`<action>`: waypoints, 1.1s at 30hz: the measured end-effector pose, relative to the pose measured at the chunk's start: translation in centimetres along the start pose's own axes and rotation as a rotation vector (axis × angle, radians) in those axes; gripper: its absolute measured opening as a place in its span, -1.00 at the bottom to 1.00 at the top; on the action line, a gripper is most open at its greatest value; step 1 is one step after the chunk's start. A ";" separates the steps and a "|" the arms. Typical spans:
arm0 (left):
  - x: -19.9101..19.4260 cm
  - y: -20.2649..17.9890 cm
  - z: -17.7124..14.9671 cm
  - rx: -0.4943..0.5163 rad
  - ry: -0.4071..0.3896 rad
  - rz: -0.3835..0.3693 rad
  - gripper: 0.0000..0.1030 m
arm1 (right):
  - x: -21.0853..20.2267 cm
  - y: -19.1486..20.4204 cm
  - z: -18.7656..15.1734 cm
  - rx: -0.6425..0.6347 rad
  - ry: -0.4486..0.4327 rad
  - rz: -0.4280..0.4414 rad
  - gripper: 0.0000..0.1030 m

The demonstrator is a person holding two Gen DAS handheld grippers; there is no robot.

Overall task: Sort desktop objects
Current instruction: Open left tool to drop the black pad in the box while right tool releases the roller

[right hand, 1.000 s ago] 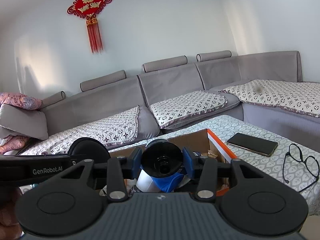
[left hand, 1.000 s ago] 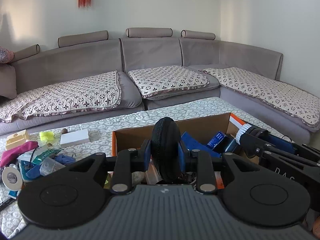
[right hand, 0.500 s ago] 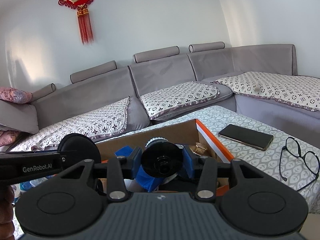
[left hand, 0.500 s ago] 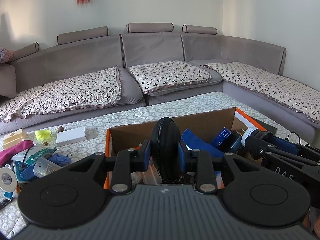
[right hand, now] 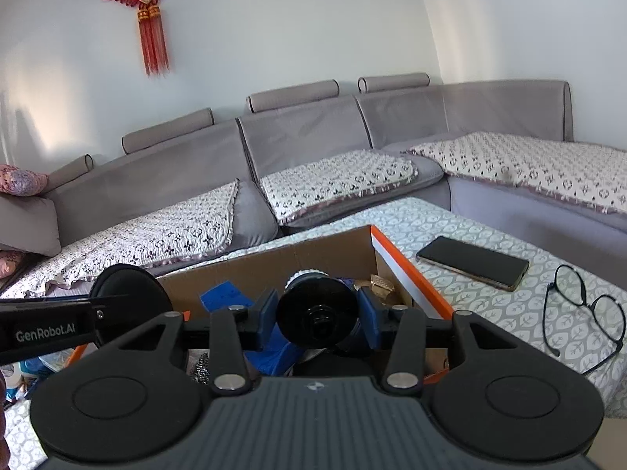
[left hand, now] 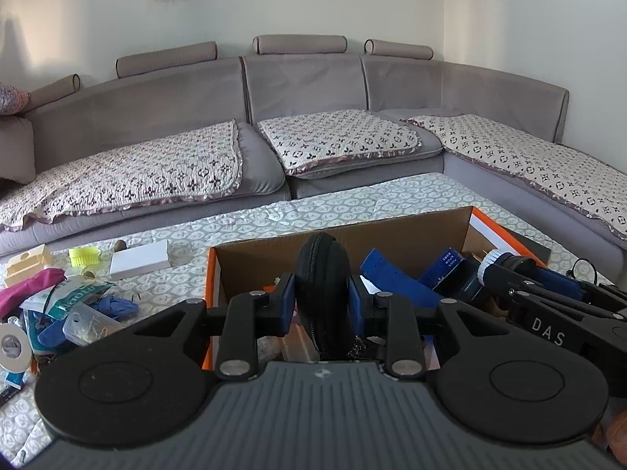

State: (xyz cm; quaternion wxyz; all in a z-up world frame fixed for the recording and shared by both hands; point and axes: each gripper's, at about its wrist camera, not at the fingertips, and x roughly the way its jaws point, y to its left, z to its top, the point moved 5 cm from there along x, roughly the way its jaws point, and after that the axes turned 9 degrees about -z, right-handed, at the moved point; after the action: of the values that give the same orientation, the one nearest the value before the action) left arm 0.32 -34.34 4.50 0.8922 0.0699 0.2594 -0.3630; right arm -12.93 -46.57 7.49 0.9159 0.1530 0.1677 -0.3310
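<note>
A black round zippered case (left hand: 323, 286) stands on edge between the blue pads of my left gripper (left hand: 321, 305), which is shut on it above the near end of the orange-rimmed cardboard box (left hand: 352, 235). My right gripper (right hand: 318, 313) is shut on a black cylindrical container with a white ribbed cap (right hand: 317, 307), also held over the box (right hand: 274, 258). The left wrist view shows that container (left hand: 494, 261) at the box's right end. Blue packets (left hand: 395, 278) and other small things lie inside the box.
A pile of loose items sits on the patterned tablecloth at the left: a white box (left hand: 140, 260), a yellow brush (left hand: 83, 255), a tape roll (left hand: 13, 346), a clear case (left hand: 84, 323). A phone (right hand: 472, 260) and glasses (right hand: 580, 305) lie right of the box. A grey sofa runs behind.
The right gripper has tipped slightly downward, so more of the box shows below it. Both grips are unchanged and the left gripper has barely moved.
</note>
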 end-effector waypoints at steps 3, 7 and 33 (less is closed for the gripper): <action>0.1 -0.1 0.0 0.002 0.018 0.016 -0.44 | 0.2 0.3 0.0 0.000 0.020 -0.001 -0.17; -0.1 -0.1 -0.1 -0.004 0.030 0.024 -0.43 | -0.2 0.6 -0.1 -0.006 0.026 -0.003 -0.17; -1.0 0.1 0.4 -0.006 0.006 0.026 1.00 | -1.5 -0.9 0.6 0.073 -0.047 -0.051 0.64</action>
State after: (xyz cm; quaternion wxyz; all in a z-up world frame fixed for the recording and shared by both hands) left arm -0.05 -33.81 5.30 0.8963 0.0719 0.2621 -0.3504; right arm -14.48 -46.66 8.51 0.9047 0.1743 0.1376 -0.3635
